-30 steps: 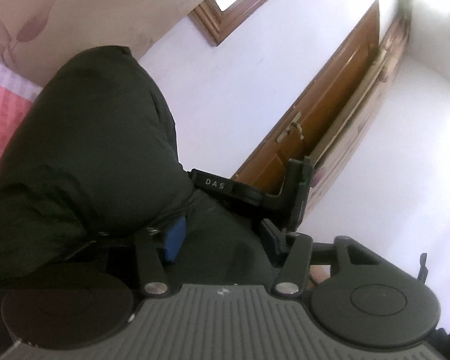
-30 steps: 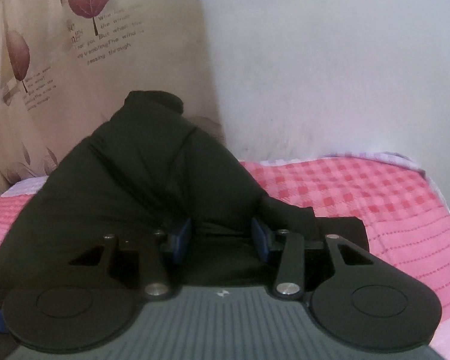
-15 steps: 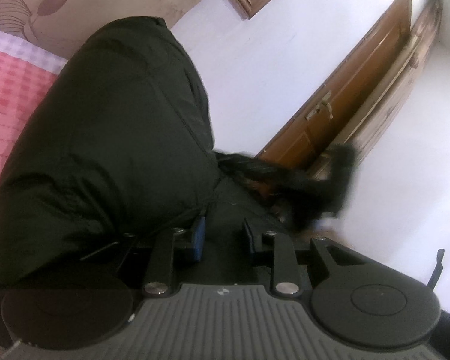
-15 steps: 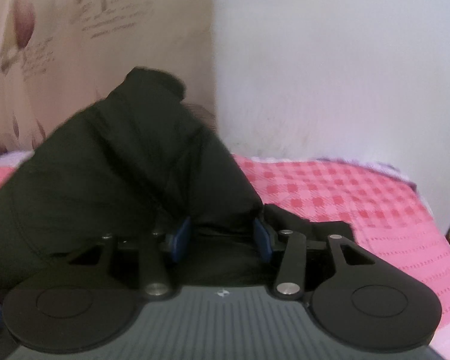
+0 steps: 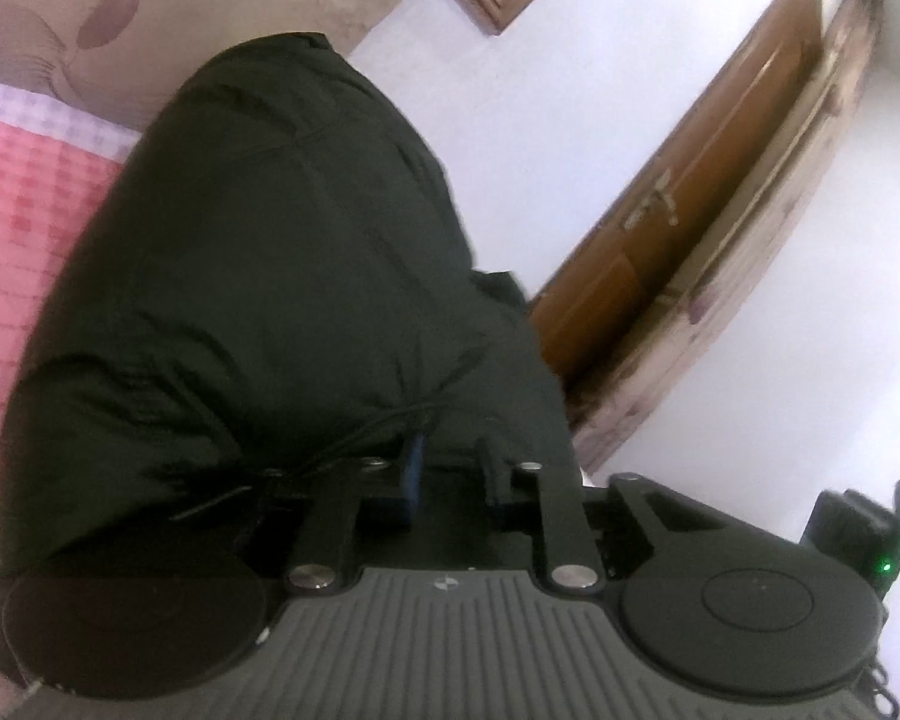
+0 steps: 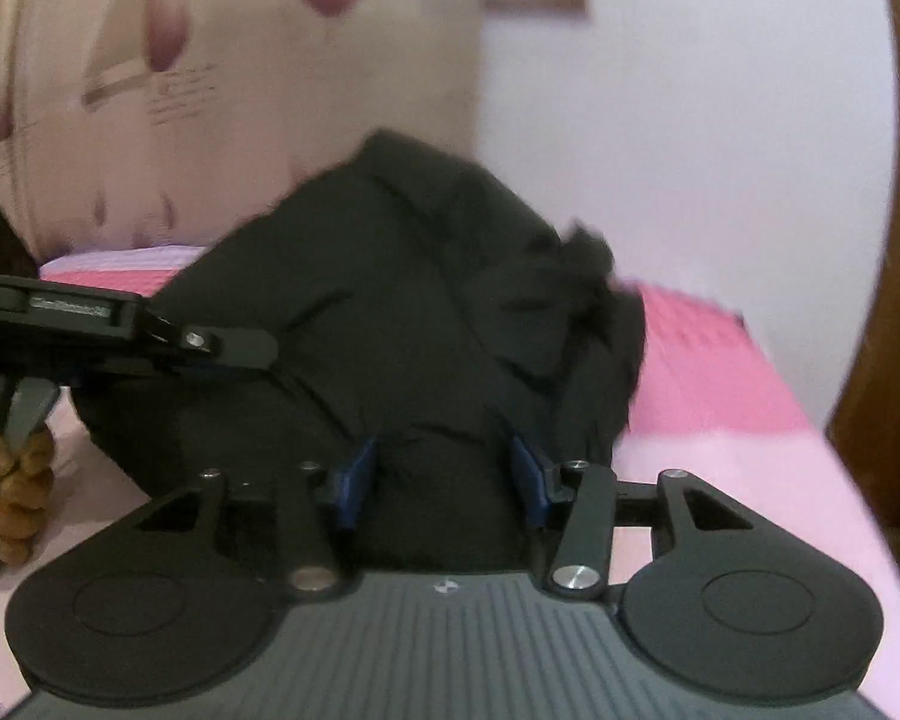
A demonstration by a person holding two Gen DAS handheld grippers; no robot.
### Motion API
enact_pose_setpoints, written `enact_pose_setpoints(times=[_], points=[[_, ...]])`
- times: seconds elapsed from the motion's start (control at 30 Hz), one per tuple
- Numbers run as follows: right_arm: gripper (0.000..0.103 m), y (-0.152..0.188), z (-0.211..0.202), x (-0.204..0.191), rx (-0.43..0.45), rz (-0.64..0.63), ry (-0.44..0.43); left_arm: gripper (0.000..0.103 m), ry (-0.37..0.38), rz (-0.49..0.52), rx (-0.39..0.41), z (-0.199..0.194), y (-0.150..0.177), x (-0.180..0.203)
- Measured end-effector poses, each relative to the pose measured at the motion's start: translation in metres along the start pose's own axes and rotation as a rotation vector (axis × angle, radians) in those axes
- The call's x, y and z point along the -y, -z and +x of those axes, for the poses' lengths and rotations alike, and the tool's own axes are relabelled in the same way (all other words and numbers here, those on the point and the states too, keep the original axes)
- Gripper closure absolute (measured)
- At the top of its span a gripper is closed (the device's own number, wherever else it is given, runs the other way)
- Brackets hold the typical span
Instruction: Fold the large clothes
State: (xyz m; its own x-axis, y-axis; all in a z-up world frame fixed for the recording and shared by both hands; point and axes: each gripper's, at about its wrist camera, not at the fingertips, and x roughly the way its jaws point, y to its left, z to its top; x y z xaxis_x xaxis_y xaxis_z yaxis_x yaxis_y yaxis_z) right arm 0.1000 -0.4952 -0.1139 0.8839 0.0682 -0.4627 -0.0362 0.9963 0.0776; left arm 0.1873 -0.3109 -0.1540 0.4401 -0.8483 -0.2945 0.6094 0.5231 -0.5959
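A bulky black padded jacket (image 5: 258,276) is heaped on the pink checked bed (image 5: 24,228). My left gripper (image 5: 453,468) sits at its near edge, its jaws closing, with a narrow fold of the dark fabric pinched between the blue pads. In the right wrist view the same jacket (image 6: 402,300) fills the centre, its fur-trimmed hood (image 6: 582,264) blurred at the right. My right gripper (image 6: 441,468) has a thick bunch of jacket filling the gap between its pads, and its jaws are opening slightly. The left gripper (image 6: 228,348) reaches into the jacket from the left.
A person's hand (image 6: 12,480) holds the left tool at the left edge. A wooden door (image 5: 690,192) and white wall stand to the right. A leaf-printed curtain (image 6: 150,90) hangs behind the bed. The right tool's body (image 5: 858,534) shows at the lower right.
The left jaws have narrowed onto the jacket fabric. The right gripper has swung sideways with the jacket, leaving the left wrist view, and the hood has flopped over to the right.
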Motion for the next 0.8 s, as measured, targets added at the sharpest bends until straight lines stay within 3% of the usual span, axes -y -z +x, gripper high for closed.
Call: enact_pose_setpoints(times=[0.13, 0.27, 0.37, 0.4, 0.43, 0.47, 0.57, 0.63, 0.8], points=[[0.052, 0.002, 0.02, -0.001, -0.058, -0.003, 0.016, 0.091, -0.071, 0.01, -0.009, 0.002, 0.0, 0.002], [0.046, 0.002, 0.021, 0.005, -0.074, 0.03, 0.001, 0.093, -0.075, 0.028, 0.001, 0.0, 0.0, 0.006], [0.037, -0.002, 0.015, 0.016, -0.053, 0.108, -0.031, 0.061, -0.025, 0.084, 0.015, -0.016, -0.006, 0.014], [0.028, -0.004, 0.01, 0.023, -0.051, 0.15, -0.045, 0.045, -0.014, 0.103, 0.023, -0.023, -0.01, 0.018], [0.023, -0.006, 0.001, 0.027, -0.032, 0.184, -0.05, 0.021, -0.006, 0.125, 0.037, -0.031, -0.014, 0.023], [0.018, -0.007, -0.011, 0.033, 0.012, 0.217, -0.049, 0.008, -0.011, 0.154, 0.059, -0.04, -0.02, 0.028], [0.0, -0.01, -0.032, 0.05, 0.101, 0.296, -0.048, 0.0, -0.031, 0.206, 0.116, -0.057, -0.042, 0.034], [0.0, -0.01, -0.033, 0.062, 0.113, 0.342, -0.069, 0.0, -0.039, 0.198, 0.109, -0.06, -0.055, 0.03], [0.0, -0.008, -0.009, 0.079, 0.061, 0.431, -0.073, 0.0, -0.176, 0.159, 0.012, -0.046, -0.077, 0.006]])
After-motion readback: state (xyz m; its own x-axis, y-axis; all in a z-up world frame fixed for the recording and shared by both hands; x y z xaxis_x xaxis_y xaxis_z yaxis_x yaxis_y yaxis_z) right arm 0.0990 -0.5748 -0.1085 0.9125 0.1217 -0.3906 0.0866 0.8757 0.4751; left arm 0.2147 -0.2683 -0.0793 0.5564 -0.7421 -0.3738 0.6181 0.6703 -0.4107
